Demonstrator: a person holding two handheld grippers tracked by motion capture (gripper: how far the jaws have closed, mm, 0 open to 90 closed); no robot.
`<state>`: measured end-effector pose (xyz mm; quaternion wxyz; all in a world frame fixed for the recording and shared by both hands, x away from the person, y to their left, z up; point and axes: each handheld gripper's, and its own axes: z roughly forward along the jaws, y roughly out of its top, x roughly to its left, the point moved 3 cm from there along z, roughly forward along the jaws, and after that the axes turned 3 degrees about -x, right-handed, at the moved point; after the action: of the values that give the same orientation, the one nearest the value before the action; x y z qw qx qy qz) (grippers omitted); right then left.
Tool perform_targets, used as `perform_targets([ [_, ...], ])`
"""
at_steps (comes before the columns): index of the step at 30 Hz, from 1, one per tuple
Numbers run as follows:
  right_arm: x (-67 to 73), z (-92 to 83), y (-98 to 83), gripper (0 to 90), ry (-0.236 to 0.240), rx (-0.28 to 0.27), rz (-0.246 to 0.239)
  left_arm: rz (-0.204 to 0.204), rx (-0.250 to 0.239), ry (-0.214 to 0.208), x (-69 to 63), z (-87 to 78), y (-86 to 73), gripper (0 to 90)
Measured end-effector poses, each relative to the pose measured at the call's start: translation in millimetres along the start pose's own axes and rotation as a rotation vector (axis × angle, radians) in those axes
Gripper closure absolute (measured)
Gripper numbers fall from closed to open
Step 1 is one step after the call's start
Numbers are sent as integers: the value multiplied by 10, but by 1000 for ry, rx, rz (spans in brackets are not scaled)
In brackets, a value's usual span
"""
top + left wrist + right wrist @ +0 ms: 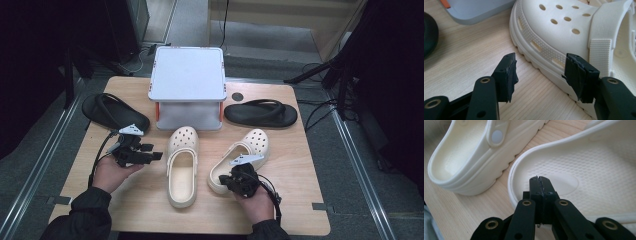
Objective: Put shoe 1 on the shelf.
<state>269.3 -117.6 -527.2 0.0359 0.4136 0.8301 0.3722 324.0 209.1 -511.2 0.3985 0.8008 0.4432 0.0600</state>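
I hold 2 grippers over 2 cream clogs. My left gripper (539,75) stands with jaws apart beside the left clog (182,165); my right gripper (540,183), jaws together on nothing, hovers inside the heel of the right clog (240,159). I judge neither clog grasped yet. No writing readable.

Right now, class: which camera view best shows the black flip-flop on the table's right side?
The high view: the whole black flip-flop lies there, strap up, beside the grey stand. The gripper views look at the cream clogs instead.
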Motion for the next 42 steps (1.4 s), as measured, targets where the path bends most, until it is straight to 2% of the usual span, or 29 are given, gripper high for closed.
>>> perform_targets([
  [10,-3,-206,-232,898,-12,-6,35,12,9,-15,-17,52,56,434],
  [12,-6,-217,-234,884,-14,-13,36,19,10,-14,-19,68,69,434],
  [18,-69,-456,-142,869,-77,-130,54,17,10,-22,-15,79,78,434],
  [22,-149,-608,-104,833,-119,-184,67,19,10,-19,-15,76,78,435],
  [26,-233,-717,-102,716,-159,-225,85,23,12,-14,-12,77,77,435],
  [29,-297,-768,-103,609,-209,-260,105,20,14,-16,-14,84,76,436],
  [32,-370,-752,-105,467,-256,-266,140,20,15,-16,-17,88,75,438],
  [34,-421,-707,-105,415,-255,-263,186,19,15,-16,-22,92,73,438],
  [38,-492,-599,-75,384,-235,-283,265,20,18,-18,-26,97,72,441],
  [42,-549,-486,-45,384,-268,-261,272,21,20,-18,-25,99,71,441],
])
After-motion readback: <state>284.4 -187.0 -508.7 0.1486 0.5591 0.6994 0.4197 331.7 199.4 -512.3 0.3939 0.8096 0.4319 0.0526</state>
